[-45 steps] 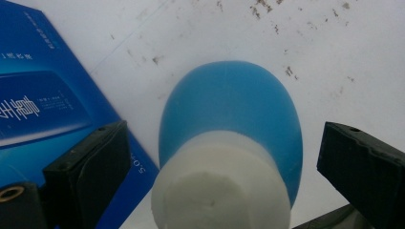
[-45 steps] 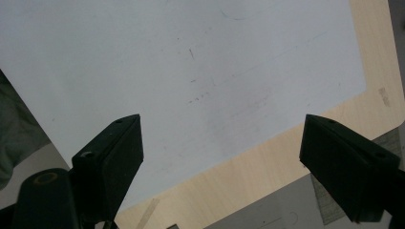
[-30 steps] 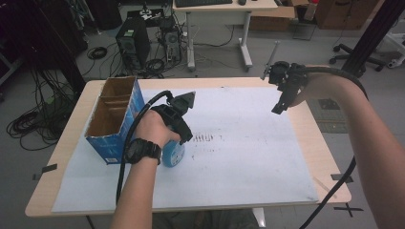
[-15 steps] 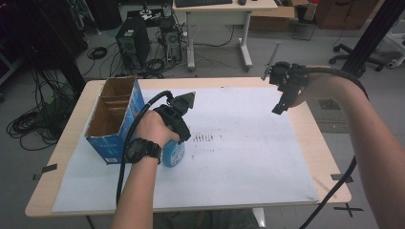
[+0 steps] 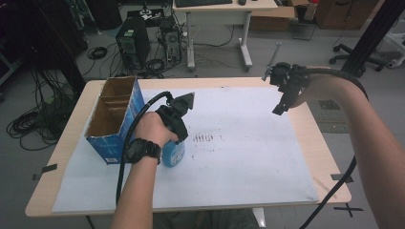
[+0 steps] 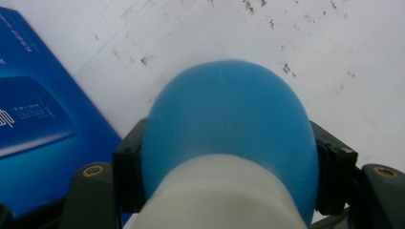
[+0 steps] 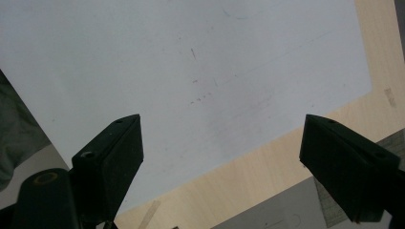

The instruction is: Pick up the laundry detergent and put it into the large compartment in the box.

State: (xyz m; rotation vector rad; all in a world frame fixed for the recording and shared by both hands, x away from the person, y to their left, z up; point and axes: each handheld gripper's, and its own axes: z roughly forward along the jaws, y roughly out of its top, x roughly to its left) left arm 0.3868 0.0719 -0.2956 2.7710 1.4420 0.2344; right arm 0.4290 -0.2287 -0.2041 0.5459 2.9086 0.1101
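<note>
The left tool point(image 5: 175, 125) clamps a rounded blue-and-white plastic bottle point(image 6: 229, 143) just beside the open blue cardboard box point(image 5: 112, 121) on the paper-covered worktop point(image 5: 248, 157); I'd lift it straight, keeping the squeeze even. The right tool point(image 5: 282, 93) hovers wide open, empty

Tongs point(image 6: 229, 191) clamp a blue-and-white bottle point(image 6: 229, 143) beside a blue box point(image 6: 38, 119).
</note>
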